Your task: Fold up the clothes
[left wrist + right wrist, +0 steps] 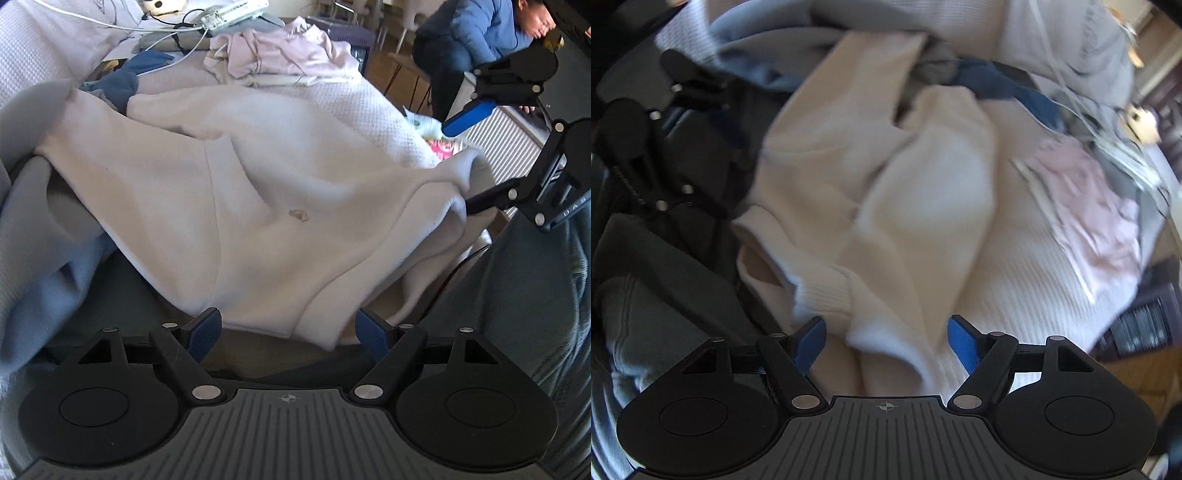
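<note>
A cream sweatshirt (258, 192) lies spread over the white textured bed cover (376, 107). It has a front pocket and a small brown mark. My left gripper (289, 332) is open at its near hem, and the hem edge sits between the blue pads without being pinched. At the right, my right gripper (458, 166) is open wide around a raised corner of the sweatshirt. In the right wrist view the sweatshirt (886, 184) is blurred. A ribbed cuff and a fold lie between the spread fingers of the right gripper (888, 341).
A pink garment pile (280, 55) lies at the far side of the bed, with a dark blue garment (122, 85) and white cables (166, 26) to its left. A pale blue cloth (37, 240) hangs at the left. A person in a blue jacket (480, 29) sits beyond the bed's right edge.
</note>
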The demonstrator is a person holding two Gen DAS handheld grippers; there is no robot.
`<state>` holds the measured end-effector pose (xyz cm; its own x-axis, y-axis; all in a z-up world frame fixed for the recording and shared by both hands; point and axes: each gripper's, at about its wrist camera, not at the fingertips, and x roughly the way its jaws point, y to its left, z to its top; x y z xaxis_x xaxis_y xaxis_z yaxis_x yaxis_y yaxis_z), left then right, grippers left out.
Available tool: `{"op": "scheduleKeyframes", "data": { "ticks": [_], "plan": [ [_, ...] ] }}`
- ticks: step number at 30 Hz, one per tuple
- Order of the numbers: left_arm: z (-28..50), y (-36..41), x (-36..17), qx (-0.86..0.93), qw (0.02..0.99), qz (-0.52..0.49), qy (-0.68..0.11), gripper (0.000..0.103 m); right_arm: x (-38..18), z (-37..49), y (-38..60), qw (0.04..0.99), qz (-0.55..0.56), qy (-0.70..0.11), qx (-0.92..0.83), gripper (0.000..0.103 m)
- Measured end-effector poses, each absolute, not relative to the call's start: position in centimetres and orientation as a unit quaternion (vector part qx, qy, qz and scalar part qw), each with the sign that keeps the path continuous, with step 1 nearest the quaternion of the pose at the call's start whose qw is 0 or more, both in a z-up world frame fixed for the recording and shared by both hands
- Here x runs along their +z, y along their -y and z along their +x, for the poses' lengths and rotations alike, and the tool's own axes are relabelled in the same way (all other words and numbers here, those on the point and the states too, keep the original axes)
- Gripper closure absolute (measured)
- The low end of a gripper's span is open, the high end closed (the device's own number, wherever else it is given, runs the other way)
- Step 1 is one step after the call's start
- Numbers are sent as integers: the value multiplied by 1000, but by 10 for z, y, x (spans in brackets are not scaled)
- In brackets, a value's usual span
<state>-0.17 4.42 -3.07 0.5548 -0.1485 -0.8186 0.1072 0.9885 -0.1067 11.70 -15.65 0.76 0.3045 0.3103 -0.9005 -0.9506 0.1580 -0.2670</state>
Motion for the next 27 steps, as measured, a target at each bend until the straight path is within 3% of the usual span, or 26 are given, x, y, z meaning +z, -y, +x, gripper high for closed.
{"op": "scheduleKeyframes", "data": {
  "ticks": [4, 6, 8, 12, 19, 27],
  "plan": [
    [2, -46, -35, -74, 876, -10, -477, 23, -4, 115, 141, 641, -455, -369, 495, 31],
    [2, -47, -38, -70, 875, -14, -479, 23, -11, 111, 135, 620, -465, -374, 510, 52],
    [3, -49, -40, -66, 874, -19, -481, 23, -18, 106, 129, 607, -477, -375, 513, 64],
    [3, -57, -36, -56, 877, -43, -474, 23, -15, 114, 126, 639, -450, -381, 494, 75],
    [15, -81, -5, -45, 898, -93, -427, 22, 38, 178, 136, 780, -364, -316, 399, 84],
    [45, -90, 9, -19, 914, -79, -397, 22, 29, 292, 130, 866, -338, -286, 232, 89]
  ]
}}
